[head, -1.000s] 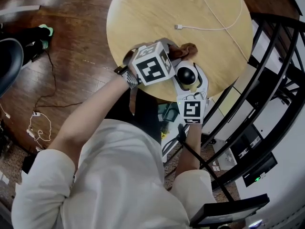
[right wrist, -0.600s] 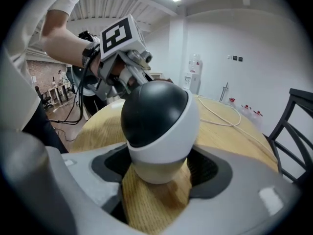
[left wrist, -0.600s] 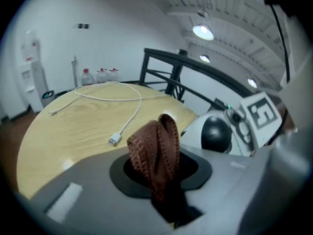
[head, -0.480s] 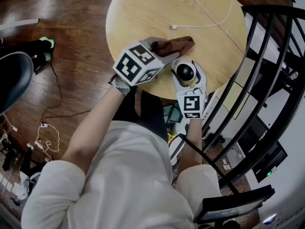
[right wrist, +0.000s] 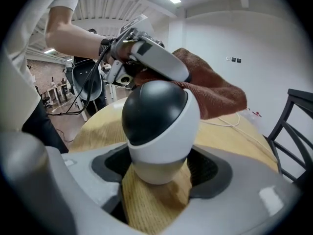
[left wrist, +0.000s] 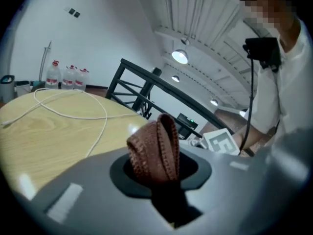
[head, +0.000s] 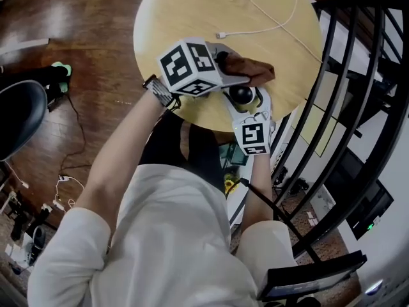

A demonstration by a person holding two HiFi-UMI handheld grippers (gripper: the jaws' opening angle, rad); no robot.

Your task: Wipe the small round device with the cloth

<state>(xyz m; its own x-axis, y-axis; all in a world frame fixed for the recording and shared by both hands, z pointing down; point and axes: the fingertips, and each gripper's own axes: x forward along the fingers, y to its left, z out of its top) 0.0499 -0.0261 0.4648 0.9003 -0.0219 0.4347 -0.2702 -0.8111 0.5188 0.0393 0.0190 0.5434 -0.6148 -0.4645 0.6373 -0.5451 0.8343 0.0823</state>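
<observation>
Left tool [left wrist: 157, 173] pinches a fold of cloth [left wrist: 154, 148], jaws pressed together on it. Cloth rests against the top of the device [right wrist: 159, 121], touching its black dome. Device sits on worktop [head: 192, 18] near the edge, right tool [right wrist: 157, 180] clamped on its white base. Cable [head: 275, 24] lies farther back, apart.

bare tabletop [head: 172, 18] left and far, white cable [head: 221, 35] across it, black railing [head: 345, 0] close on right
</observation>
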